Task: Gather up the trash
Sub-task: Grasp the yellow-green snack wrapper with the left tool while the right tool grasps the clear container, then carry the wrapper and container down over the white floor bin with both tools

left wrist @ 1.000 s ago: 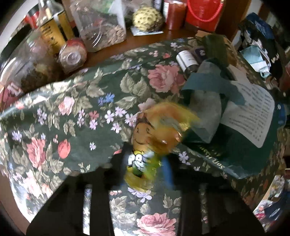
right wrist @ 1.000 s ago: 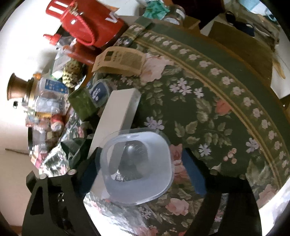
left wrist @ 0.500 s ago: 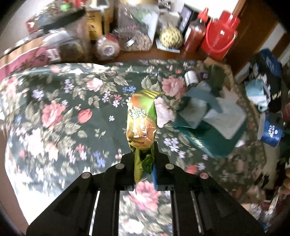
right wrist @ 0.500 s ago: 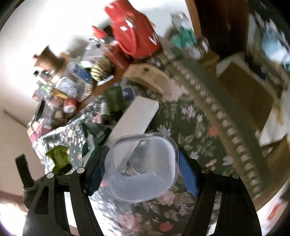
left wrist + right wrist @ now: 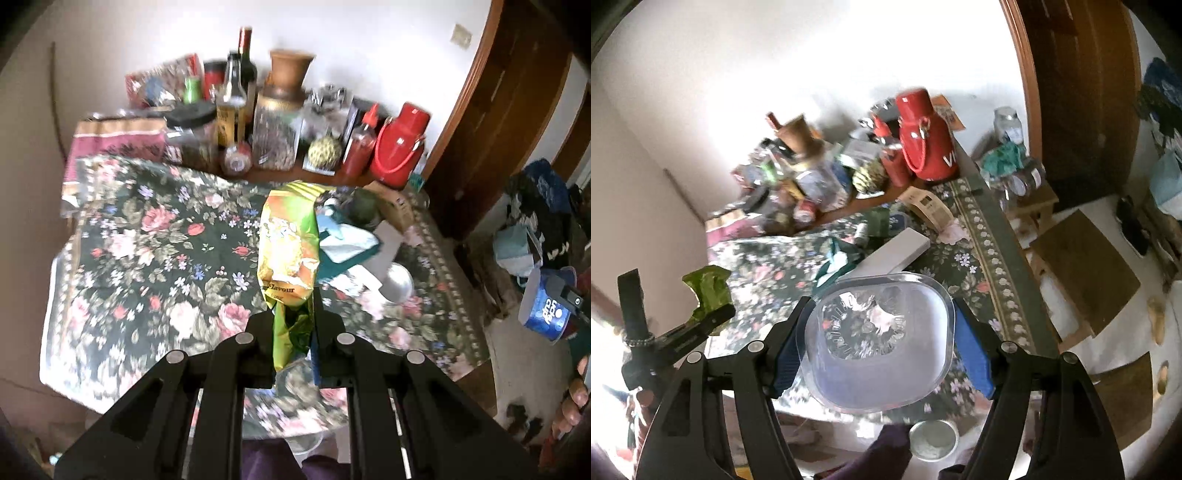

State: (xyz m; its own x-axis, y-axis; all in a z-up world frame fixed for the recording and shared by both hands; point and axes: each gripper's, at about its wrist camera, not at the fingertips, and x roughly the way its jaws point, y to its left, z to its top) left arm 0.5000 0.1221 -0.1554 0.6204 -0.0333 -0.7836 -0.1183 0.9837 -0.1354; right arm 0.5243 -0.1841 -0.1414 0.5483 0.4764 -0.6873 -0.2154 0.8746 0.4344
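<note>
The far row of bottles and jars is blurred in both views, and little of their contents can be made out. The lower end of the wrapper (image 5: 290,258) is hidden between the fingers of the left gripper (image 5: 293,325), whose jaws have just been closing and are now pinched nearly together on it; the wrapper is held up above the floral cloth (image 5: 147,258), clear of it. In the right wrist view only its crumpled green end is seen, at the left. The tub (image 5: 877,341), clear plastic, is clamped by its sides between the blue pads of the right gripper (image 5: 879,343), jaws set wide, and is held above the table; the cloth is seen through its base, and nothing can be told inside it. A metal bowl (image 5: 932,439) is cut off below the tub. The left half of the cloth lies bare; papers and a white box (image 5: 897,251) crowd the right side.
</note>
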